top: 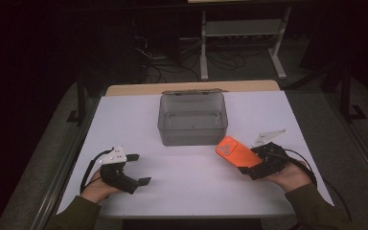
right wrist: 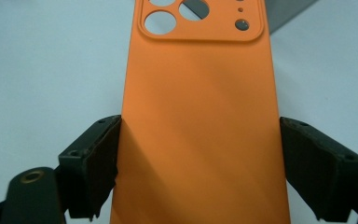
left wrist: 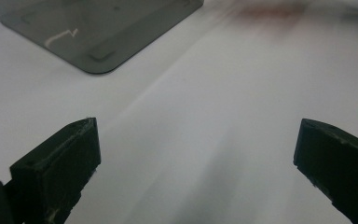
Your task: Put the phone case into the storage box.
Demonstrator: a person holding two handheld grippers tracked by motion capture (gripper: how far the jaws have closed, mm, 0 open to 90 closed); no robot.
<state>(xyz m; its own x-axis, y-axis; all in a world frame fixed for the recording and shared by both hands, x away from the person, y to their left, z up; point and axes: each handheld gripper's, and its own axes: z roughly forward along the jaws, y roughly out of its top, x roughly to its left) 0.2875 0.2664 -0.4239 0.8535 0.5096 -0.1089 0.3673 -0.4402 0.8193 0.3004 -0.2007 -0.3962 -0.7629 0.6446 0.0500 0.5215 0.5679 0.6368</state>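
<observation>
Phone case (right wrist: 198,121) grasped by the right gripper (top: 258,160), just beside the grey box (top: 192,120).
Its fingers (right wrist: 91,168) clamped the orange case's long edges above the white counter (top: 124,115); left gripper (top: 136,168) rested there, fingers released.

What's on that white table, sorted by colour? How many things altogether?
Orange: 1, a phone case, gripped by the right tongs.
Grey see-through: 1, a plastic box.
Black: 2, the right tongs and the open, empty left tongs.
Total: 4.
</observation>
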